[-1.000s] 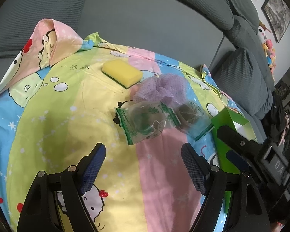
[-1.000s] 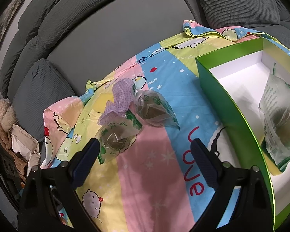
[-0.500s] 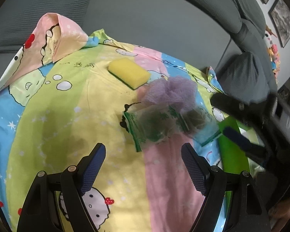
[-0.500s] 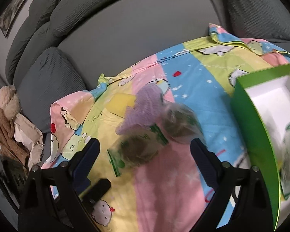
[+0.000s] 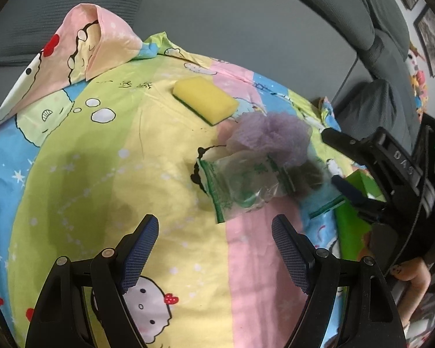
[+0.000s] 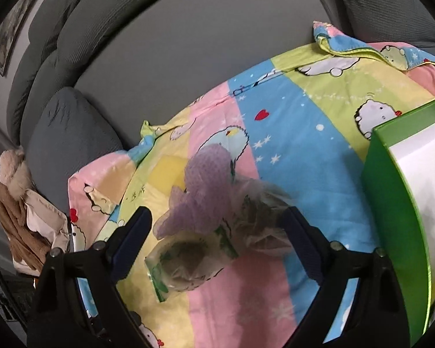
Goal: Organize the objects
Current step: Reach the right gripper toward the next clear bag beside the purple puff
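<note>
Two clear green-edged bags lie side by side on the cartoon sheet: the left bag (image 5: 240, 185) (image 6: 182, 264) and the right bag (image 5: 307, 175) (image 6: 261, 217). A purple mesh puff (image 5: 271, 133) (image 6: 203, 194) rests against them. A yellow sponge (image 5: 204, 100) (image 6: 168, 171) lies behind. My left gripper (image 5: 214, 249) is open and empty, short of the bags. My right gripper (image 6: 217, 246) is open, its jaws on either side of the bags and puff; it also shows in the left wrist view (image 5: 342, 162) beside the right bag.
A green box (image 6: 391, 208) with a white inside stands at the right; its corner shows in the left wrist view (image 5: 359, 182). Grey sofa cushions (image 6: 159, 58) rise behind the sheet. A folded-up sheet corner (image 5: 95, 40) lies at the back left.
My right gripper has swung left, away from the green box, and come in around the bags and puff. My left gripper has shifted only slightly.
</note>
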Action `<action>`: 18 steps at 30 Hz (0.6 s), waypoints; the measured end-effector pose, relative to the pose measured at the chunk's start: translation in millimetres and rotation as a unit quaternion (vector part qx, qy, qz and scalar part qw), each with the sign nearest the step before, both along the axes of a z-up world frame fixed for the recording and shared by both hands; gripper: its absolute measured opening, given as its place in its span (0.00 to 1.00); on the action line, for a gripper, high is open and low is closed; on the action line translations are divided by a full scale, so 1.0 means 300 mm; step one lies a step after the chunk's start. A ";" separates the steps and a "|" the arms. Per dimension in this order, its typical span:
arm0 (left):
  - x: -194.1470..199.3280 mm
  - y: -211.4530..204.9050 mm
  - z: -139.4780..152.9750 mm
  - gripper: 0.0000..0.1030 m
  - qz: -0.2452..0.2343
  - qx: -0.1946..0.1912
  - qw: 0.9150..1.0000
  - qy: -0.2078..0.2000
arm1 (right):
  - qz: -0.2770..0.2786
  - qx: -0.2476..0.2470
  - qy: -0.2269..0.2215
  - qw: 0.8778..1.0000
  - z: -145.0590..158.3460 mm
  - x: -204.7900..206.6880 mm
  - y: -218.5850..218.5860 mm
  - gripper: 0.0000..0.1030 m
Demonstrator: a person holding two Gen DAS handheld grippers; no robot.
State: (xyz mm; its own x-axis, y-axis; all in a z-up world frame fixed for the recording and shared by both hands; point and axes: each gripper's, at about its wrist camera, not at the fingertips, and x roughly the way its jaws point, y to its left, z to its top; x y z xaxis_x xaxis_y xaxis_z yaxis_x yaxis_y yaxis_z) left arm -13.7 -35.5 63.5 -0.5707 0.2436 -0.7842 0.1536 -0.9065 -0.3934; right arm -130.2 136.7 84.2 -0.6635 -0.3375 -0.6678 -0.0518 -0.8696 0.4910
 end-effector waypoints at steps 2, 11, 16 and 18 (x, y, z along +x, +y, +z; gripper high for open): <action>-0.002 0.003 -0.005 0.78 -0.001 -0.005 1.000 -0.004 | -0.005 0.009 0.003 1.000 0.005 0.003 0.005 0.89; 0.010 0.004 -0.010 0.78 -0.003 0.010 1.000 -0.004 | -0.042 0.101 0.038 0.993 0.043 0.027 0.009 0.89; 0.016 0.018 0.002 0.79 -0.008 0.012 1.000 0.002 | -0.028 0.154 0.023 0.987 -0.016 -0.015 -0.018 0.89; 0.015 0.025 0.002 0.78 -0.011 0.008 1.000 0.001 | -0.019 0.134 0.000 0.991 -0.056 -0.034 -0.016 0.89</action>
State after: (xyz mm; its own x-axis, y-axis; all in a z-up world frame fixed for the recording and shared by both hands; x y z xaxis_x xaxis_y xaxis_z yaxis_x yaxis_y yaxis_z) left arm -9.1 -27.9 64.1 -0.5666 0.2680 -0.7792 0.1327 -0.9036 -0.4073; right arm -140.4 131.8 67.4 -0.6728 -0.1227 -0.7296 -0.0873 -0.9661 0.2430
